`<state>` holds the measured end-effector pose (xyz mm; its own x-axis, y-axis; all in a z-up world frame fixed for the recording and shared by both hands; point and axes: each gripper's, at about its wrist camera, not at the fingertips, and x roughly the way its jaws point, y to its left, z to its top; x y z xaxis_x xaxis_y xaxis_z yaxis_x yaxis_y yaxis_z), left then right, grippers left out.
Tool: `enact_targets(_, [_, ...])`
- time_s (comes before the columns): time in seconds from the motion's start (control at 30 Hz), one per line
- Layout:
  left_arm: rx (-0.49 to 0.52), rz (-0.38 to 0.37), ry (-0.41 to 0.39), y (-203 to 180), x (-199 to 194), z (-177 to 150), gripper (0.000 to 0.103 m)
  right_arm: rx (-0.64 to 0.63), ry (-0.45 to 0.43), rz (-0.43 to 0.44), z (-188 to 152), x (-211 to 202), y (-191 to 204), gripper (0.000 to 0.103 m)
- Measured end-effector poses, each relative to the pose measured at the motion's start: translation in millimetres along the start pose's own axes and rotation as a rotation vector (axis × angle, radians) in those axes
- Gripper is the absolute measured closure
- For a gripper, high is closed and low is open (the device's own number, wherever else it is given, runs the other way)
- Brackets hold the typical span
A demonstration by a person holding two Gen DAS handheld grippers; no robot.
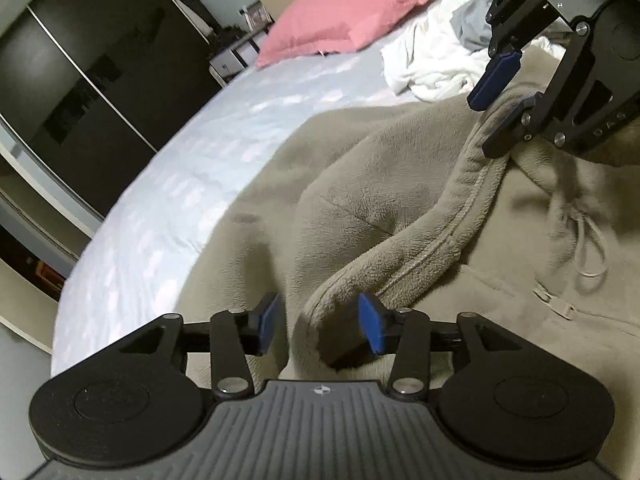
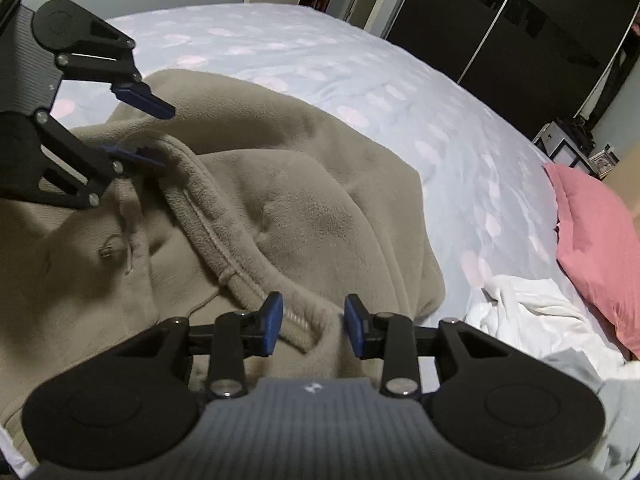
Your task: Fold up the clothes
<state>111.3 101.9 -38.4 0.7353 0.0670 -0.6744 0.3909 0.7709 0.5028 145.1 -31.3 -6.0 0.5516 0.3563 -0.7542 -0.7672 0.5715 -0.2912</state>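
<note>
A beige fleece hoodie [image 1: 380, 184] lies spread on the bed, hood towards the middle of the mattress [image 2: 300, 200]. Its thick stitched hood rim [image 1: 440, 232] runs from one gripper to the other. My left gripper [image 1: 319, 320] is open, with one end of the rim between its blue pads. My right gripper [image 2: 314, 324] is open too and straddles the other end of the rim. Each gripper shows in the other's view: the right gripper [image 1: 500, 104] at the upper right, the left gripper [image 2: 152, 132] at the upper left. A white drawstring [image 1: 588, 240] and a zip pull [image 1: 556, 302] lie by the collar.
The bed has a light blue sheet [image 1: 180, 200] with pale spots. A pink pillow [image 1: 344, 16] lies at its head. Beside it sits a heap of white clothes [image 1: 436, 60] and a grey garment [image 1: 472, 20]. A dark sliding-door wardrobe [image 1: 72, 80] stands past the bed's far side.
</note>
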Motion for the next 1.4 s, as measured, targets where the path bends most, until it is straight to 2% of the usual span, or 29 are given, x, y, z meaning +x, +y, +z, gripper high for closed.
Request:
enact_targets(0.2, [0.005,-0.048,0.078,3.0,20.0,-7.3,0.061,-0.012,0.071,0.003,5.2,21.9,-7.2,0.059])
enact_targets(0.23, [0.014,-0.048,0.073,2.3,19.7,-8.7,0.066,-0.005,0.081,0.009,3.0,24.1,-11.3,0.059])
enact_targets(0.27, [0.023,-0.048,0.067,1.5,19.3,-10.1,0.077,0.001,0.091,0.015,1.0,26.0,-14.9,0.059])
enact_targets(0.33, [0.041,-0.028,0.035,-0.3,12.8,-12.9,0.088,0.009,0.102,0.031,-2.7,27.5,-19.4,0.060])
enact_targets(0.37, [0.034,-0.039,0.021,1.1,7.7,-14.0,0.092,0.011,0.108,0.041,-4.3,27.6,-20.8,0.064])
enact_targets(0.4, [0.027,-0.050,0.006,2.5,2.6,-15.0,0.093,0.008,0.110,0.058,-5.3,25.8,-20.1,0.082])
enact_targets(0.43, [0.021,-0.056,-0.005,4.1,-2.9,-16.4,0.093,0.006,0.110,0.075,-6.2,23.2,-19.4,0.087])
enact_targets(0.6, [0.039,-0.042,-0.045,9.4,-35.4,-30.3,0.095,0.006,0.018,0.122,-12.0,-9.8,-22.9,0.089])
enact_targets(0.7, [0.058,-0.018,-0.076,5.6,-54.8,-40.8,0.095,0.022,-0.049,0.127,-20.0,-31.0,-32.5,0.090])
enact_targets(0.8, [0.125,-0.020,-0.101,-6.2,-71.6,-55.2,0.095,-0.007,-0.081,0.137,-36.5,-45.9,-32.4,0.090])
enact_targets(1.0, [0.322,-0.069,-0.049,-51.1,-70.5,-87.2,0.095,-0.138,0.007,0.173,-74.0,-32.2,-2.1,0.089])
enact_targets(1.07, [0.330,-0.095,-0.020,-57.8,-64.3,-91.5,0.095,-0.175,0.034,0.166,-82.6,-24.3,9.6,0.089])
enact_targets(1.2, [0.314,-0.116,0.009,-58.9,-60.4,-90.8,0.095,-0.200,0.033,0.155,-84.2,-25.0,18.0,0.085])
enact_targets(1.27, [0.325,-0.111,0.009,-60.9,-60.6,-91.2,0.095,-0.176,0.013,0.162,-78.1,-33.8,15.4,0.080])
enact_targets(1.33, [0.335,-0.105,0.009,-63.0,-60.7,-91.7,0.095,-0.146,-0.023,0.170,-70.4,-45.7,12.9,0.070])
enact_targets(1.4, [0.349,-0.096,0.004,-65.7,-61.5,-93.0,0.095,-0.131,-0.091,0.187,-60.7,-59.6,14.1,0.066])
